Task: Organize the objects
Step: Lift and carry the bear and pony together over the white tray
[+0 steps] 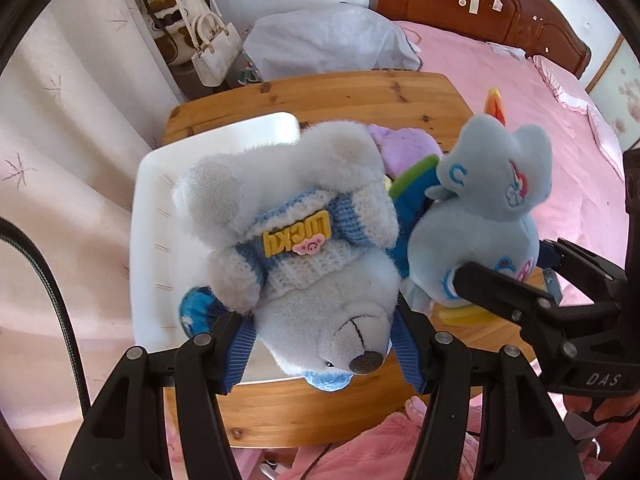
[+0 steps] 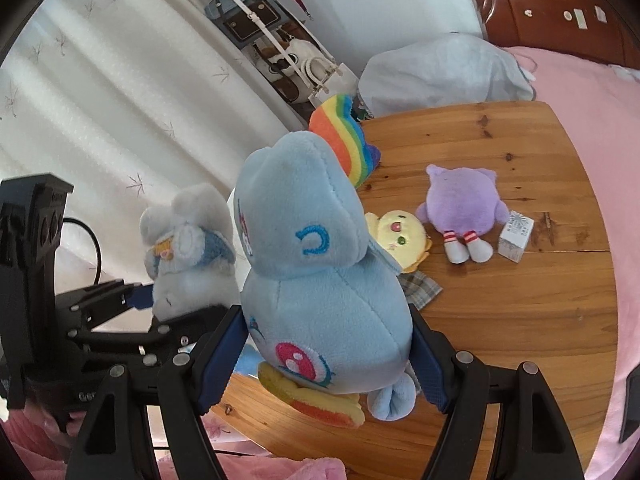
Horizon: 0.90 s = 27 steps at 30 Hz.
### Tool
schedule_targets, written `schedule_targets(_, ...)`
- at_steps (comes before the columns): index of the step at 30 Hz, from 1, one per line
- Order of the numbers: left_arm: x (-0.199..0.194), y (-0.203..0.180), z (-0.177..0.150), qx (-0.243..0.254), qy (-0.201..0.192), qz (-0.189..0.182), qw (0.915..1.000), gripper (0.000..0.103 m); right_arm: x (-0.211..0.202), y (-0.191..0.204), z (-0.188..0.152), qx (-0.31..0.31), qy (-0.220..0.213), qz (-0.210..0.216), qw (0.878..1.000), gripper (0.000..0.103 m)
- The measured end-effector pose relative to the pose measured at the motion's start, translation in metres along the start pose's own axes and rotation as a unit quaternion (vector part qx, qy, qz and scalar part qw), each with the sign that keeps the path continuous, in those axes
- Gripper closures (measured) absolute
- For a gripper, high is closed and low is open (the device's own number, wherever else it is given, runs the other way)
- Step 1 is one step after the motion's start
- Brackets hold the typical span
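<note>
My left gripper (image 1: pixel 320 344) is shut on a white plush bear (image 1: pixel 304 240) in a blue and white knit sweater, held head-down over a white tray (image 1: pixel 160 208) on the wooden table (image 1: pixel 340 96). My right gripper (image 2: pixel 328 364) is shut on a light blue pony plush (image 2: pixel 316 264) with a rainbow mane, held above the table's near edge, just right of the bear. The pony (image 1: pixel 488 216) and right gripper (image 1: pixel 504 284) show in the left wrist view; the bear (image 2: pixel 188 252) shows at the left of the right wrist view.
On the table (image 2: pixel 520 320) lie a purple plush (image 2: pixel 464 204), a yellow plush (image 2: pixel 400 236), a small white box (image 2: pixel 516 236) and a plaid cloth (image 2: pixel 420 288). A pink bed (image 1: pixel 520 92), a grey bundle (image 1: pixel 328 40) and hanging bags (image 1: pixel 200 36) surround it.
</note>
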State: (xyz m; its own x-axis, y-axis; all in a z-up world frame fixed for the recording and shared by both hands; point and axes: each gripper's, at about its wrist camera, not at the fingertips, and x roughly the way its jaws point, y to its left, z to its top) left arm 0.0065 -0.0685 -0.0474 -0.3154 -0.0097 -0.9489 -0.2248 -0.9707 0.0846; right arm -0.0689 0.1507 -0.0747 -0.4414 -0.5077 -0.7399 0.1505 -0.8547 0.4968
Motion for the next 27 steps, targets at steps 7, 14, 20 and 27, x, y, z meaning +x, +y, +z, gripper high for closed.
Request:
schedule_targets(7,-0.001,0.034,0.005,-0.009,-0.011,0.009,0.9999,0.038,0.014,0.025,-0.002,-0.006,-0.005,-0.011,1.0,0.026)
schedule_targets(14,0.005,0.067,0.009,-0.013,-0.014,0.017,0.9997,0.038,0.032,0.048,-0.007,0.003,-0.008,-0.019,1.0,0.026)
schedule_targets(20,0.011,0.093,0.011,-0.024,-0.012,0.017,0.9995,0.038,0.047,0.066,-0.01,0.012,-0.009,-0.026,1.0,0.026)
schedule_targets(27,0.021,0.118,0.014,-0.03,-0.006,0.022,0.9993,0.038,0.065,0.08,-0.012,0.027,-0.013,-0.033,0.999,0.025)
